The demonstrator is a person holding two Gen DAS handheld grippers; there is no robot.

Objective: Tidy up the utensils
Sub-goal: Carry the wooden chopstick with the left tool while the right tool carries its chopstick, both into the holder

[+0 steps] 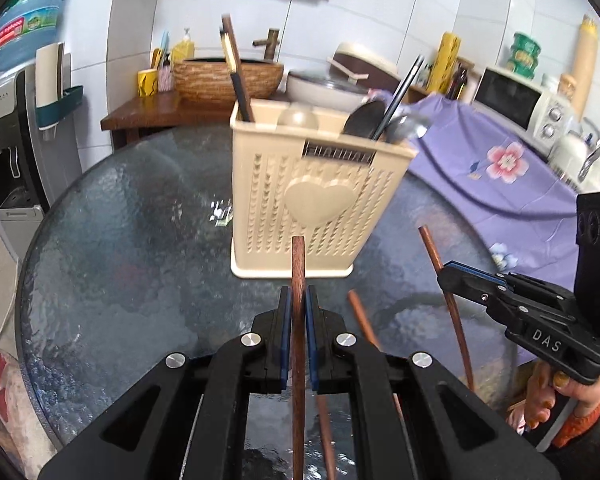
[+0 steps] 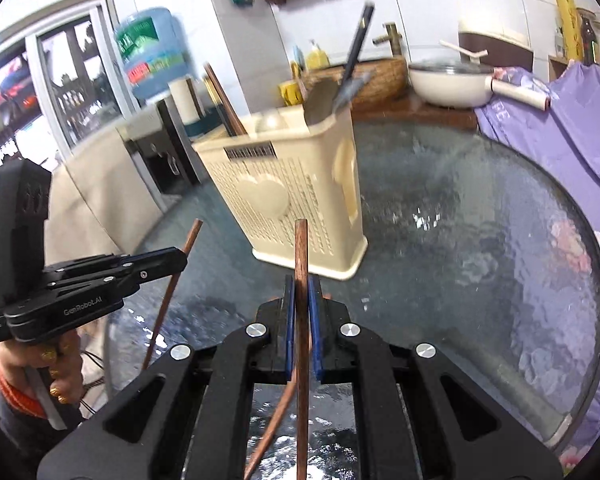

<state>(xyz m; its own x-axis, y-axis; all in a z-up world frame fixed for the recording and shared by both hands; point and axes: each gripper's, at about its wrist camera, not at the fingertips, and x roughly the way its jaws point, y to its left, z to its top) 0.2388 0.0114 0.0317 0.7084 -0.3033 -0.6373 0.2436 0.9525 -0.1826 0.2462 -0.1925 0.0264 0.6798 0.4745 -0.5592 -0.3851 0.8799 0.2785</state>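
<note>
left gripper (image 1: 298,300) pinching a brown wooden chopstick (image 1: 298,264) | right gripper (image 2: 301,292) pinching another chopstick (image 2: 301,248) | beige perforated holder (image 1: 316,196), heart emblem, upright on glass table (image 1: 120,240)

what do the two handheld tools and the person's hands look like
Both tools are black plastic with blue pads and round silver bolts. The left tool, seen from the right wrist view, reads "GenRobot.AI" in white on its side; the right tool, seen from the left wrist view, reads "DAS". Each carries an upright black block at the rear. The hands wear gold nail polish and orange sleeves.
</note>
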